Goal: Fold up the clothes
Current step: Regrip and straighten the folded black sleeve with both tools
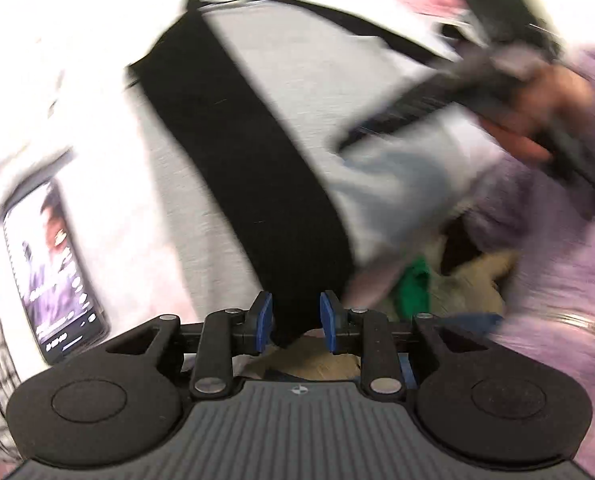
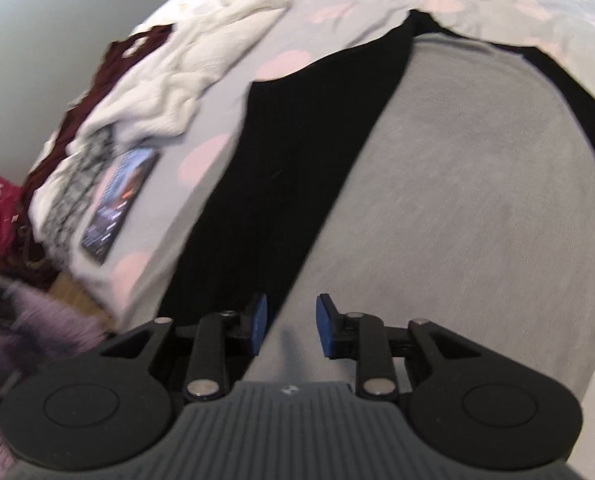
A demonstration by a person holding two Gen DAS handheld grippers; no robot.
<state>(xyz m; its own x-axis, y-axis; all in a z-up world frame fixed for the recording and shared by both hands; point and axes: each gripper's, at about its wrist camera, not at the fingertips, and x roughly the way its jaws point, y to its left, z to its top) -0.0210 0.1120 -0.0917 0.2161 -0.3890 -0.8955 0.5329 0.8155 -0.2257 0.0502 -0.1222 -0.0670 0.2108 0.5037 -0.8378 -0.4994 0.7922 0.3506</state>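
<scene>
In the left wrist view, the left hand-held gripper (image 1: 296,322) has its blue pads set a moderate gap apart, with the black sleeve band of the grey-and-black shirt (image 1: 297,92) running down between them; whether the pads actually pinch the cloth I cannot tell. The shirt stretches away from this gripper, grey body with black sleeve and black trim along the far edge. Beyond it, to the upper right and blurred, the right hand-held gripper (image 1: 509,68) is gripped by the person's hand (image 1: 537,116), the arm in a fuzzy lilac sleeve (image 1: 557,240), reaching in over the shirt's right side. A phone (image 1: 53,264) with a lit screen lies on the bed to the left.

In the right wrist view, the right hand-held gripper's pads sit apart by a similar gap, over the seam where grey fabric meets the black sleeve; a firm hold cannot be confirmed. The shirt lies spread on the bed (image 2: 337,4), whose grey sheet carries pink blotches. Farther left lie the phone, a white garment (image 2: 201,60), and a dark maroon garment (image 2: 109,68) at the bed's edge.
</scene>
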